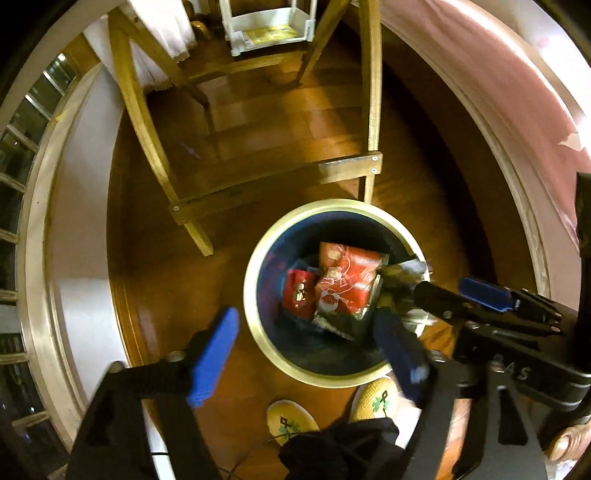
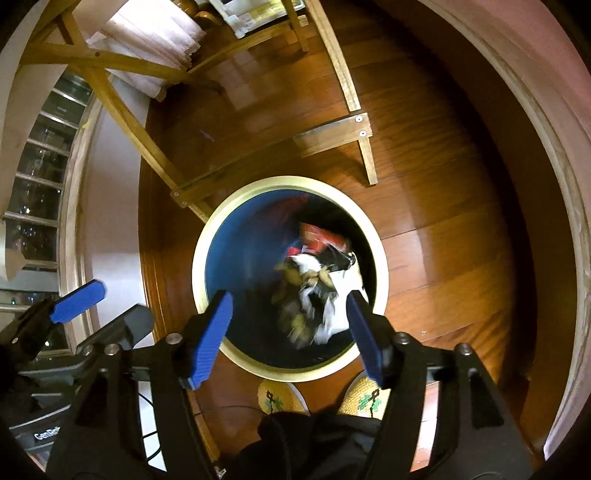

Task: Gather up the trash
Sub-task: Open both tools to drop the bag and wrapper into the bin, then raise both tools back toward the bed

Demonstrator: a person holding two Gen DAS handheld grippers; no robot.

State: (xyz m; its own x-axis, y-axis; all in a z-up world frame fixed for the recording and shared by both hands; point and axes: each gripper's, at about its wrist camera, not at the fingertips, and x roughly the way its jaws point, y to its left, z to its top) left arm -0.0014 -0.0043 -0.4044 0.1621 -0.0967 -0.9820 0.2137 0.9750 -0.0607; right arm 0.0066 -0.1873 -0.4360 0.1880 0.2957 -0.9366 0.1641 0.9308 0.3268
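Left gripper [image 1: 310, 354]: one, jaws spread wide, blue pads bare, nothing held; one pad hangs over the floor beside the bin, the other over the bin's near rim. Right gripper [image 2: 291, 332]: one, jaws likewise spread wide and holding nothing, its two pads straddling the near rim of the bin; in the left wrist view it enters from the right side with its tips over the bin's right edge. Slippers [image 2: 282, 397]: two, yellow with a green motif, on the floor just below the bin, partly covered by dark clothing. Bin [image 1: 255, 284]: one, round, pale rim, dark blue inside, standing on the wooden floor [image 2: 443, 206] directly under both grippers. Trash, all inside the bin and below the open pads: one large red packet [image 1: 347, 284] with a clear edge, one smaller red packet [image 1: 299, 295] beside it on the left, and a loose bundle of white, black and yellowish wrapper [image 2: 317, 291], blurred in the right wrist view, so whether it is at rest or in the air cannot be told. Wooden frame [image 1: 347, 168]: one, legs and crossbars, standing just beyond the bin. White rack [image 1: 269, 33]: one, farther back on the floor. Pale cloth [image 2: 155, 37]: one, draped over the frame at far left.
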